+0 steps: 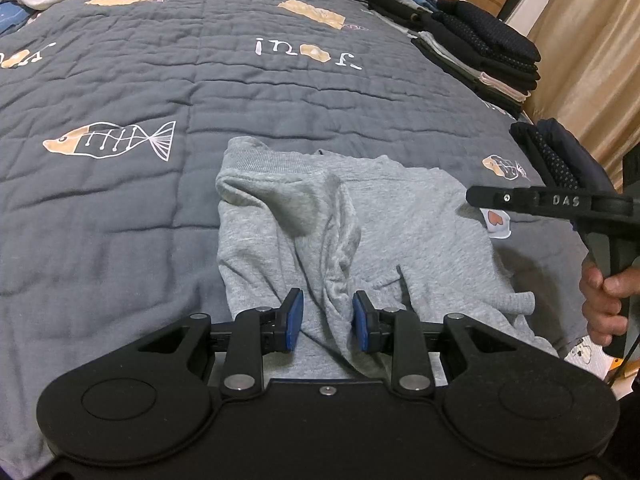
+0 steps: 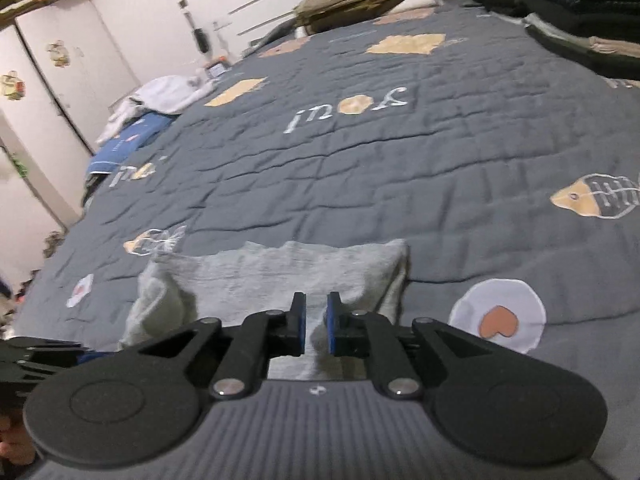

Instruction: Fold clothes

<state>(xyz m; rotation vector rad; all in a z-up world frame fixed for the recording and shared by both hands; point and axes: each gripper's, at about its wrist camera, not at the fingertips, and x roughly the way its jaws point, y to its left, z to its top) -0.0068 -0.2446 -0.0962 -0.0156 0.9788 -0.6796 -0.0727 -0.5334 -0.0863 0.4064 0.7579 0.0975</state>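
A raised ridge of the grey garment (image 1: pixel 320 236) is pinched by the left hand-held gripper (image 1: pixel 328 322). The right hand-held gripper (image 2: pixel 316 322), narrowly parted, is held over it, gripping nothing. The garment is spread on the bed (image 1: pixel 140 208), folded piles (image 1: pixel 476 44) alongside.

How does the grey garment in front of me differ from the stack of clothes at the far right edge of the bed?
The grey garment lies alone, rumpled and only partly folded; the stack of clothes is several pieces folded flat and piled. The grey garment is light heather grey; the stack of clothes is mostly black and dark navy, with a few pale layers. The garment lies near the grippers, the stack far off. Both rest on the quilt.
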